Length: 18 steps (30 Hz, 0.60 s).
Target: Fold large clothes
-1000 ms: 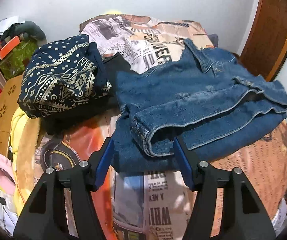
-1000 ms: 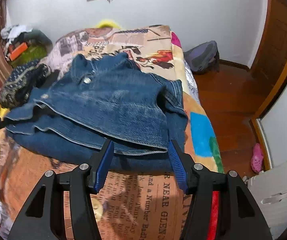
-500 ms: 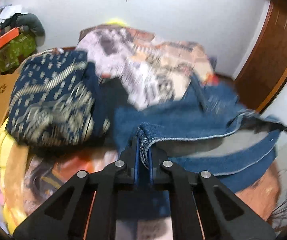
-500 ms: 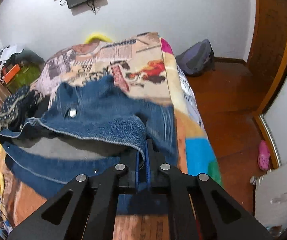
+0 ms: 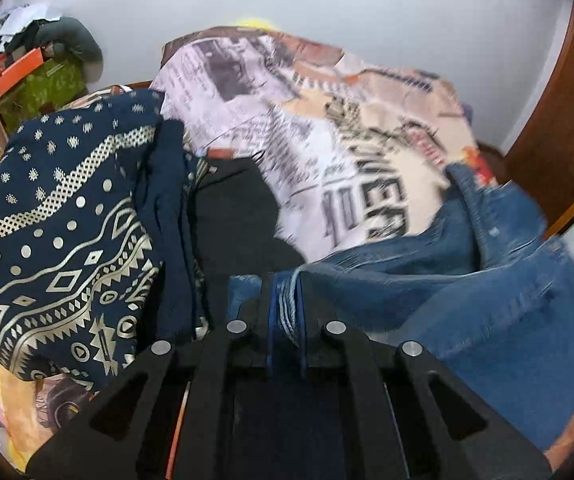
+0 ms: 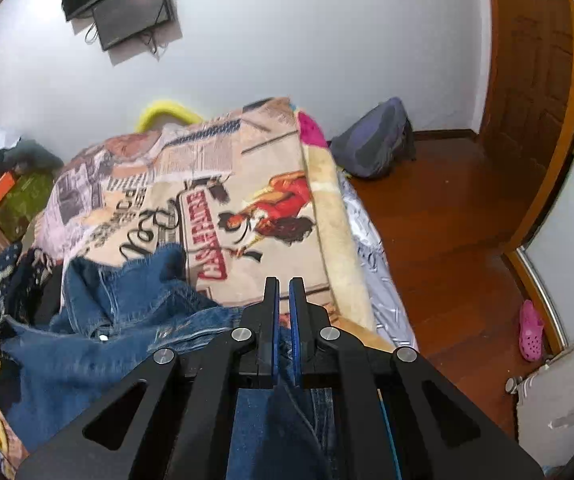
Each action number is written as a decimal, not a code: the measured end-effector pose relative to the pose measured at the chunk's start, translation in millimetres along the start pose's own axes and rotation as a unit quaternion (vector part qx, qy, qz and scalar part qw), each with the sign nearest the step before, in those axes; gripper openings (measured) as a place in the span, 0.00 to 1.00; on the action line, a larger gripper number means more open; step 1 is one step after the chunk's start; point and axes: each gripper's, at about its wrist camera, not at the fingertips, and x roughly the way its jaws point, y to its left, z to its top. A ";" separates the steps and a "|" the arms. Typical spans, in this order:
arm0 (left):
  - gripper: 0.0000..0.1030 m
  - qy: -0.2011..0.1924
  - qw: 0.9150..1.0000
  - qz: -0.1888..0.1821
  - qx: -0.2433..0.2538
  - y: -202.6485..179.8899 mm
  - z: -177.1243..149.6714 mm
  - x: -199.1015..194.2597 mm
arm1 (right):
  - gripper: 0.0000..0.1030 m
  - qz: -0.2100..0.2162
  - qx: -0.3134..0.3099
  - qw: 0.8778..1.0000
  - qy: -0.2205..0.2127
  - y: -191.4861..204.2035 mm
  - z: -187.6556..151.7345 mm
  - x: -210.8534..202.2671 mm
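Observation:
A blue denim jacket [image 5: 487, 304] lies on the bed, its hem lifted towards the collar end. My left gripper [image 5: 285, 280] is shut on the jacket's hem at its left corner. My right gripper [image 6: 282, 284] is shut on the jacket [image 6: 87, 356] at its right corner, and denim hangs between and below the fingers. The collar [image 6: 159, 264] rests on the printed bedspread [image 6: 247, 184].
A folded navy patterned garment [image 5: 55, 248] and a black garment [image 5: 239, 216] lie left of the jacket. Clutter [image 5: 35, 68] sits at the far left. On the right are a wooden floor [image 6: 447, 232], a grey backpack [image 6: 371, 140], a door [image 6: 527, 60] and a pink shoe [image 6: 531, 330].
Both grippers closed on the jacket's hem corners, then lifted and carried the hem forward towards the collar. The jacket is now bunched closer to the bed's middle.

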 end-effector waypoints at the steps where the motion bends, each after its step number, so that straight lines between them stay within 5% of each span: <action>1: 0.08 -0.002 1.000 0.014 0.005 -0.2 -1.5 1.0 | 0.04 0.003 -0.006 1.000 0.002 1.0 -3.2 0.4; 4: 0.16 -0.007 0.999 0.028 0.017 0.9 1.5 -4.5 | 0.04 0.007 -0.024 1.000 0.008 7.1 -11.1 -0.1; 10: 0.50 -0.053 0.998 0.009 0.022 -5.0 8.8 -46.6 | 0.06 0.052 -0.046 0.997 0.046 30.1 -21.4 -4.2; 18: 0.56 -0.019 0.996 -0.042 0.080 -50.3 -20.8 -56.1 | 0.46 0.104 -0.092 0.988 0.063 87.9 -49.0 -15.5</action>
